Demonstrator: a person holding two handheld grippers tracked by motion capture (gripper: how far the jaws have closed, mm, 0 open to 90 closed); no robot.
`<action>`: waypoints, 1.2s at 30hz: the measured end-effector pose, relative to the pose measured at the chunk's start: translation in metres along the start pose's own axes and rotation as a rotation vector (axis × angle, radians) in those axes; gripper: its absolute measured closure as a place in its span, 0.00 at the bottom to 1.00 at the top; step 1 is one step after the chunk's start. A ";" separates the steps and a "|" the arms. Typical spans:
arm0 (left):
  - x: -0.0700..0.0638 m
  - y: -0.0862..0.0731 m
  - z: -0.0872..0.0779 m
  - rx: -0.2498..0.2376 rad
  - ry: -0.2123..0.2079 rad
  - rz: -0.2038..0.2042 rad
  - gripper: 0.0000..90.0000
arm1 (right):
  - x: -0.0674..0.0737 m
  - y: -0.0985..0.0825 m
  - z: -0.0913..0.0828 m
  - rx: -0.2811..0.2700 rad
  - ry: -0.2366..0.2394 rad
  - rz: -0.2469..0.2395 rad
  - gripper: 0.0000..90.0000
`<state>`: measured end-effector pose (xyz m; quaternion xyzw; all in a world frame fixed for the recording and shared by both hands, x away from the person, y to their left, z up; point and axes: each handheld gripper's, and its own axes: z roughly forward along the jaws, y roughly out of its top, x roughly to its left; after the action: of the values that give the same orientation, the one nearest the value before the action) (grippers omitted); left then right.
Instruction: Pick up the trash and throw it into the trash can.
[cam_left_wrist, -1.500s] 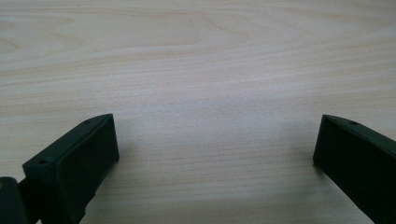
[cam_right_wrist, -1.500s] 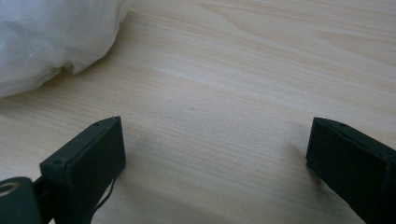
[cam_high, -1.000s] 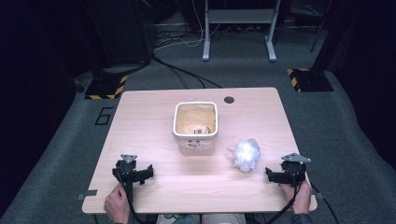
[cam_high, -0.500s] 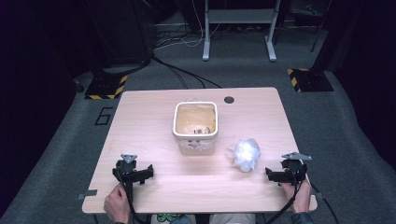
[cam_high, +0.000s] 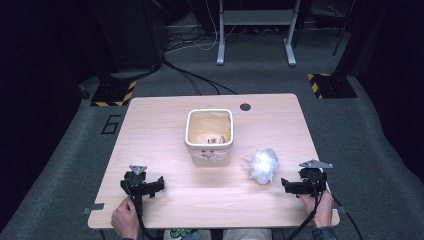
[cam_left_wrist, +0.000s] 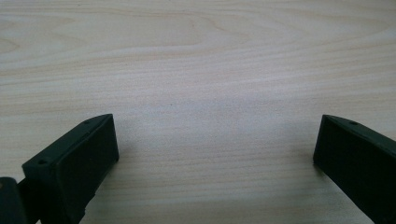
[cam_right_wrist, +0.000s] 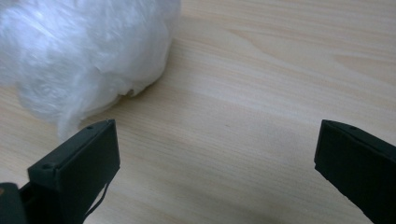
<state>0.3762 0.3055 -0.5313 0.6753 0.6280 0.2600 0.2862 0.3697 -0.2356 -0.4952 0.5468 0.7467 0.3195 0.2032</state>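
A cream square bin (cam_high: 187, 131) stands mid-table with scraps at its bottom. A crumpled white plastic wad (cam_high: 263, 165) lies to its right, and it also sits at the upper left of the right gripper view (cam_right_wrist: 84, 51). My right gripper (cam_high: 300, 186) (cam_right_wrist: 217, 144) hovers just right of the wad. Its jaws have just been opening and stand wide, with only bare wood between them. My left gripper (cam_high: 144, 184) (cam_left_wrist: 215, 140) rests open near the front left edge over bare wood.
The wooden table (cam_high: 160, 130) has a cable hole (cam_high: 245, 107) behind the bin. Grey carpet surrounds it, with cables, a metal stand (cam_high: 255, 30) and hazard-striped bases (cam_high: 112, 93) beyond the far edge.
The right gripper has lifted slightly beside the plastic wad. The left gripper, bin and wad stay where they were.
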 end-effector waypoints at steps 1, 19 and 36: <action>0.000 0.000 0.000 0.000 0.000 0.000 0.00 | 0.001 0.002 -0.002 0.000 0.004 -0.009 0.00; 0.000 0.000 0.000 0.000 0.000 0.000 0.00 | 0.030 0.048 -0.013 0.013 0.093 -0.109 0.00; 0.000 0.000 0.000 0.000 0.000 0.000 0.00 | 0.060 0.077 0.020 0.095 0.104 -0.209 0.00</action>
<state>0.3762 0.3055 -0.5313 0.6752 0.6282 0.2599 0.2862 0.4165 -0.1588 -0.4525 0.4576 0.8236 0.2887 0.1701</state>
